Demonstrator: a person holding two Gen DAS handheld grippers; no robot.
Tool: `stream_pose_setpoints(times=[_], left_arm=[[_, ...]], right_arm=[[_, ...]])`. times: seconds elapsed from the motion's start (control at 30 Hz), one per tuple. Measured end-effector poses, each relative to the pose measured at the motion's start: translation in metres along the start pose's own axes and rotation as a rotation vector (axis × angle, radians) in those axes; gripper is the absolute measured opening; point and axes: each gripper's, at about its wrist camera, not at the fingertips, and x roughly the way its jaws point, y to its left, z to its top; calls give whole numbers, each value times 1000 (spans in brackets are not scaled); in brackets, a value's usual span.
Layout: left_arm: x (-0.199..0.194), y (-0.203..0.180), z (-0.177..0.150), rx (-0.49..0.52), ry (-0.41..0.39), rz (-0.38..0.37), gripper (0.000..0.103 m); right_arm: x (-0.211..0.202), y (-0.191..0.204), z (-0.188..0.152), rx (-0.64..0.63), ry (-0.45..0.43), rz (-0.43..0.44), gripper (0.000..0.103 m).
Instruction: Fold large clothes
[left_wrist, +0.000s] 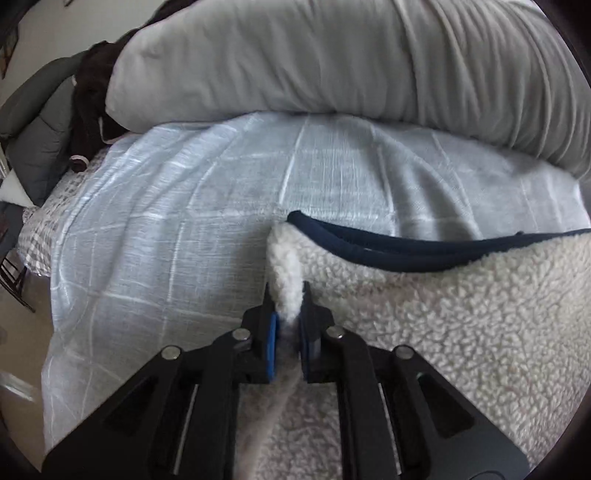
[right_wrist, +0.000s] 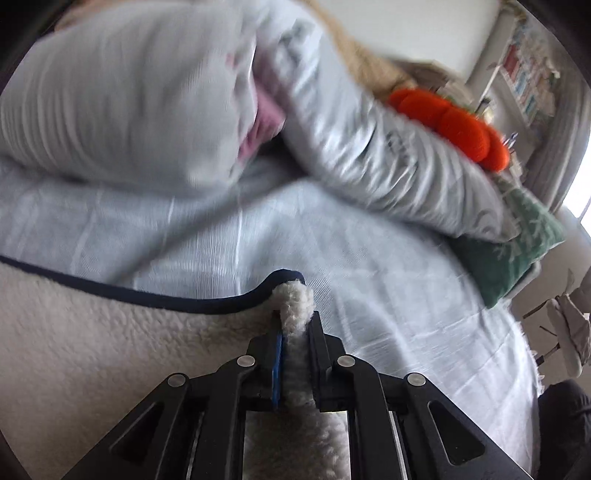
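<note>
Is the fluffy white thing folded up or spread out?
Mostly spread: the fleece garment lies across the bed, corners pinched by the left gripper and right gripper.

Before me lies a bed (left_wrist: 166, 229) under pale blue checked cover, a bulky grey duvet (left_wrist: 295, 59) heaped along its far edge, bright window light (right_wrist: 580, 203) at its right corner.

A nubbly cream fleece (left_wrist: 461, 332) edged in smooth navy trim (left_wrist: 388, 254) lies on a slubby pale-blue woven bedspread (left_wrist: 166, 221). The left tongs (left_wrist: 287, 295) are matt black plastic with shiny metal pins.
</note>
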Motion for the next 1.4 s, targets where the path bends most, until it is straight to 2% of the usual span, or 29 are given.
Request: stream_pose_setpoints(times=[0.03, 0.1, 0.17, 0.2, 0.23, 0.3, 0.37, 0.4, 0.5, 0.57, 0.63, 0.67, 0.73, 0.77, 0.83, 0.9, 1.0, 1.03, 1.1, 1.17, 1.23, 1.3, 1.37, 1.4], left_arm=[[0, -5, 0, 23, 0, 21, 13], [-3, -9, -1, 57, 2, 52, 16], [-12, -7, 1, 65, 2, 54, 24], [-23, -5, 2, 55, -8, 44, 25], [-32, -1, 2, 43, -22, 32, 26], [-60, 0, 4, 24, -59, -19, 32], [-80, -11, 7, 16, -82, -89, 49], [-88, -21, 10, 16, -83, -136, 50], [-95, -61, 9, 44, -39, -268, 53], [-90, -84, 0, 99, -17, -248, 53], [-74, -91, -11, 154, 19, -184, 55], [-63, -83, -15, 141, 51, -178, 62], [-51, -49, -19, 40, 85, -197, 73], [-48, -36, -19, 13, 94, -188, 73], [-45, -15, -23, 4, 108, -133, 73], [-51, 2, -29, -16, 123, -130, 72], [-86, -2, -37, 9, 101, -127, 72], [-100, -7, -41, 18, 92, -156, 74], [-128, -20, -50, 37, 68, -217, 84], [-148, -37, -65, 68, 54, -258, 87], [-153, -47, -79, 86, 66, -274, 88], [-150, -55, -98, 96, 73, -260, 88], [-150, -44, -110, 61, 65, -282, 94], [-149, -34, -115, 26, 94, -297, 95]], right_arm=[[11, 1, 0, -7, 53, 10, 14], [10, -1, 1, -10, 59, 7, 16], [1, -7, -3, -1, 49, 26, 24], [-11, -16, -4, 29, 26, 29, 35], [-18, -19, -2, 46, 11, 32, 46], [-45, -32, -4, 107, -40, 38, 51], [-68, -31, -4, 137, -79, 100, 57], [-77, -24, -3, 137, -85, 147, 59], [-91, 28, 0, 53, -40, 333, 60], [-93, 63, -7, -41, -21, 363, 60], [-86, 81, -18, -128, -10, 302, 60], [-81, 81, -22, -140, 1, 302, 60], [-67, 54, -26, -50, 55, 388, 62], [-64, 44, -27, -18, 67, 405, 62], [-62, 25, -30, 15, 80, 379, 62], [-71, 17, -36, 4, 74, 361, 62], [-99, 24, -47, -47, 43, 302, 66], [-117, 29, -53, -64, 19, 328, 70], [-138, 37, -66, -79, 7, 387, 76], [-159, 47, -80, -104, 9, 443, 78], [-170, 59, -94, -104, 24, 473, 78], [-167, 63, -108, -108, 39, 464, 78], [-164, 56, -120, -77, 38, 482, 79], [-161, 49, -124, -57, 51, 497, 79]])
